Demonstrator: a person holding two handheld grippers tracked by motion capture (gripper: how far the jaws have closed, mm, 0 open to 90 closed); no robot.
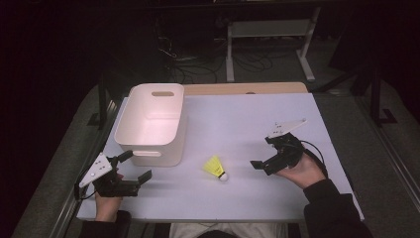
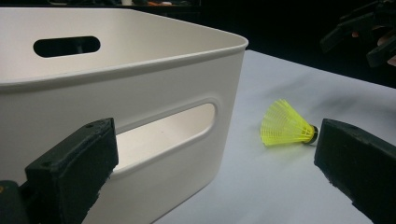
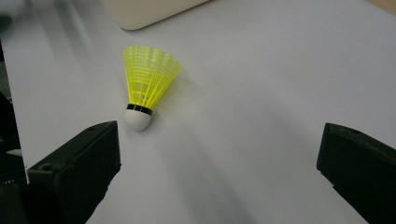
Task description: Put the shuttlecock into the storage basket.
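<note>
A: High view first: what lies on the white table [image 1: 257, 119]?

B: A white bin [image 1: 151, 121] stands toward the far left, upright, with a handle slot in its near wall and another in its far wall; nothing can be seen inside it; a yellow shuttlecock [image 1: 216, 167] lies on its side on the bare tabletop, near the middle of the near half, just right of the bin's near corner and not touching it.

A: And the left gripper [image 1: 134, 166]?

B: Held in the person's left hand [image 1: 106, 201] at the near left corner of the table; its jaws are spread wide with nothing between them; in the left gripper view the bin's near wall and handle slot sit close behind one jaw, and the shuttlecock [image 2: 286, 125] lies beyond, near the tip of the other jaw, skirt toward the bin.

A: The right gripper [image 1: 265, 151]?

B: Held in the right hand [image 1: 303, 171], to the right of the shuttlecock and a little apart from it; its jaws also stand wide apart, gripping nothing; in the right gripper view the shuttlecock [image 3: 145, 86] lies on the table ahead, white cork tip toward the camera and close to the left-hand jaw, yellow skirt fanning away; a corner of the bin [image 3: 149, 11] shows at the top edge.
</note>
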